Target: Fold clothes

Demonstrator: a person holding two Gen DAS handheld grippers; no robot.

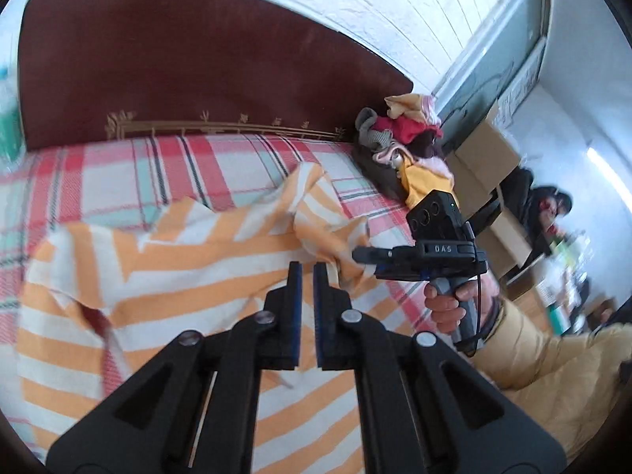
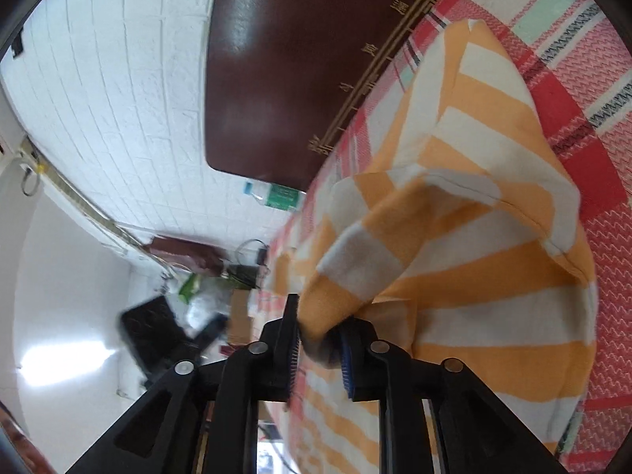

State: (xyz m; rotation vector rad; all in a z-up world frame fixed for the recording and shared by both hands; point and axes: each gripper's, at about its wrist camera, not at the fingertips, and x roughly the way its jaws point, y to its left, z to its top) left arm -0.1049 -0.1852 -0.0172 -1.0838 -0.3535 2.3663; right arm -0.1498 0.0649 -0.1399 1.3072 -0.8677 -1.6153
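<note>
An orange and white striped garment lies crumpled on a plaid bed sheet. My left gripper hovers over its middle with the jaws nearly closed, a narrow gap between them and nothing held. My right gripper shows in the left wrist view at the garment's right edge, shut on the cloth. In the right wrist view the right gripper pinches a fold of the striped garment and lifts it off the sheet.
A dark red headboard stands behind the bed. A pile of mixed clothes lies at the bed's far right corner. Cardboard boxes and a seated person are beyond the bed. A white brick wall is at the back.
</note>
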